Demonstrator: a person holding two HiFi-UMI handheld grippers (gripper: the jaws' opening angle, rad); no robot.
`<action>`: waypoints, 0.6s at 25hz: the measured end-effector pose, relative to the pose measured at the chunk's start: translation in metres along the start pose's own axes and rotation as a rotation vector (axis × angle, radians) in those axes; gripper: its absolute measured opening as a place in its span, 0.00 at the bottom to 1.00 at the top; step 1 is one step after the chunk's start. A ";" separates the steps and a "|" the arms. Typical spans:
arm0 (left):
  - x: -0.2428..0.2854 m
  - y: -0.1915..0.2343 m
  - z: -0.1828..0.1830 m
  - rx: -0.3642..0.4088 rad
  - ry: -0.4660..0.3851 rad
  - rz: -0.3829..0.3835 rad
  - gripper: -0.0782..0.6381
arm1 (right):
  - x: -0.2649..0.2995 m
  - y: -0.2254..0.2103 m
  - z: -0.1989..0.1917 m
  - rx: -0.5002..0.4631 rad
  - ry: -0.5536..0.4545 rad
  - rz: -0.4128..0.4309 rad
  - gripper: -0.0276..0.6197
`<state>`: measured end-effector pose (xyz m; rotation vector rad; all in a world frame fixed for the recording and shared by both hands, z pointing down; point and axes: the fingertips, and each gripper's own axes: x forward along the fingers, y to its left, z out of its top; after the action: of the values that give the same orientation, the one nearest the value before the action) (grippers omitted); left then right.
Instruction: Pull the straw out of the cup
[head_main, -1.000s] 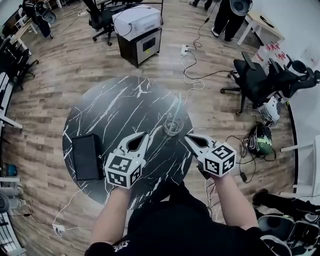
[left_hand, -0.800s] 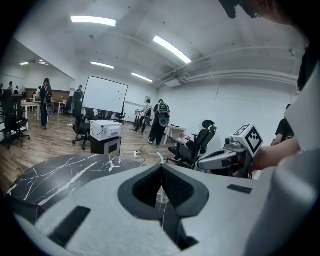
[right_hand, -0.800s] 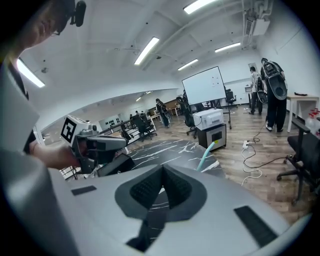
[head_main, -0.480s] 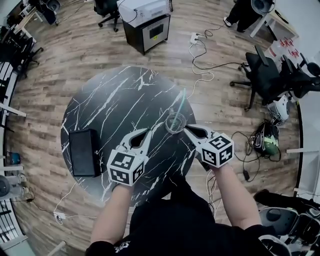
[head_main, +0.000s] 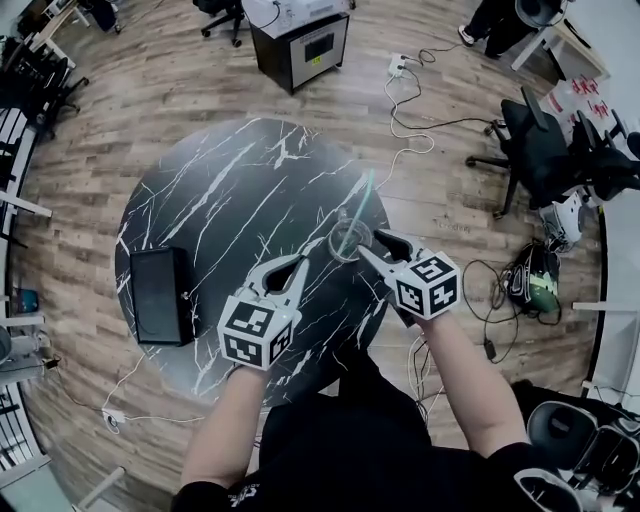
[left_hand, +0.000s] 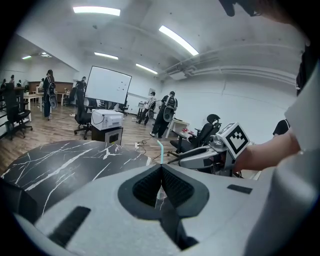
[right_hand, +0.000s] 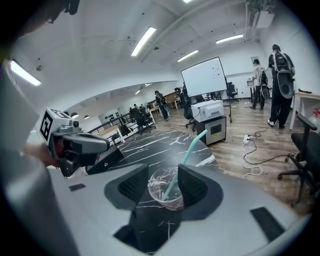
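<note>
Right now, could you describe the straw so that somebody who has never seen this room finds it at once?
Find the round black marble table. Near its right edge in the head view stands a clear plastic cup. The straw leans out of it: thin and pale teal, the only coloured thing on the table, unlike the black box at the left.

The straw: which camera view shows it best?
The right gripper view. There the straw shows at nearly full length, leaning in the clear cup between the opening jaws of the right claw. The head view shows the straw small, from above. The left gripper view shows only its tip past the shut left claw.
</note>
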<state>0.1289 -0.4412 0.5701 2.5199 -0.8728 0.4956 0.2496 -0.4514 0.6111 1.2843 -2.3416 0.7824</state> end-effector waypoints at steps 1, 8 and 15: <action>0.000 0.000 -0.002 -0.004 0.003 0.004 0.12 | 0.003 -0.001 0.000 -0.001 -0.002 0.003 0.35; 0.001 0.003 -0.008 -0.030 0.015 0.039 0.12 | 0.030 -0.014 -0.002 0.020 -0.008 0.026 0.44; -0.004 0.007 -0.003 -0.037 0.026 0.087 0.12 | 0.053 -0.029 -0.003 0.027 0.021 0.038 0.41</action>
<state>0.1206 -0.4426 0.5728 2.4454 -0.9766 0.5334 0.2465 -0.4969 0.6511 1.2401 -2.3532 0.8386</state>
